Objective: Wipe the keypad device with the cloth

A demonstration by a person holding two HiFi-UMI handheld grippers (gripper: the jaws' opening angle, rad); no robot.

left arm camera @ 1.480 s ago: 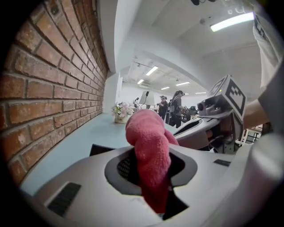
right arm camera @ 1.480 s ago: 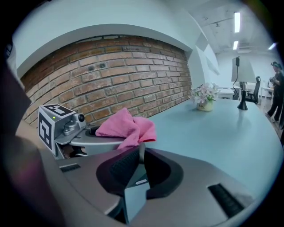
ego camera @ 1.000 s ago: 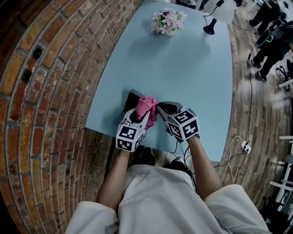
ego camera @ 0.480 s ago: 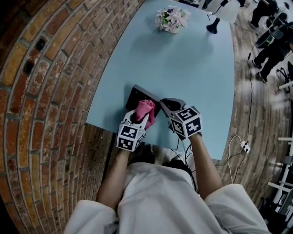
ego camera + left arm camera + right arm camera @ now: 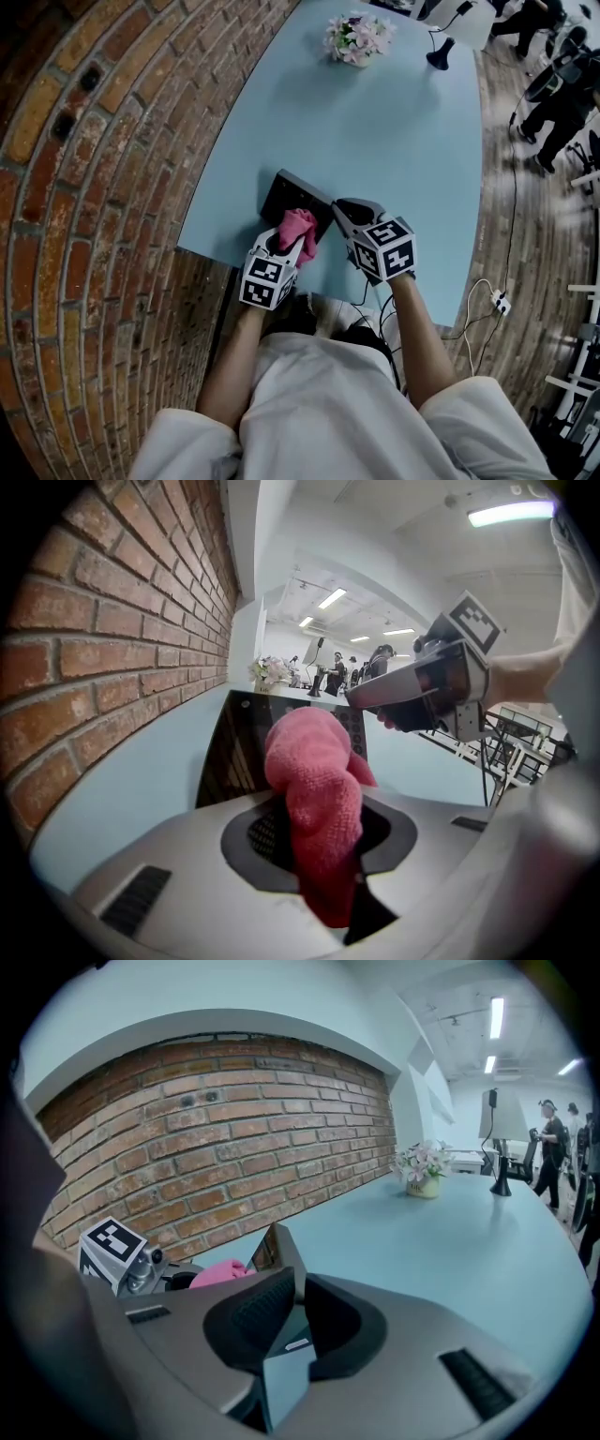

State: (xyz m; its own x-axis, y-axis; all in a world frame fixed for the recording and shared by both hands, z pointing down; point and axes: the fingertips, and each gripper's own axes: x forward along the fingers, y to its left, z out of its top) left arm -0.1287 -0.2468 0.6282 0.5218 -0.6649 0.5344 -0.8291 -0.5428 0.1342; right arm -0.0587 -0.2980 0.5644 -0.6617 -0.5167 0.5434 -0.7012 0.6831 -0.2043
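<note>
Pinching the soft, limp pink cloth [image 5: 314,780] tight, the left claw [image 5: 292,242] holds it on the stiff, flat keypad device [image 5: 286,194] at the surface's [image 5: 375,141] near left edge, while the right claw [image 5: 337,217] clamps the device's right rim, probably the steadiest hold.

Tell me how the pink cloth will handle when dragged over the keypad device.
Likely floppy: the cloth bunches and folds over in the left gripper. Probably light and grippy, given its nubby weave. It should drag, not slide, across the keypad device.
</note>
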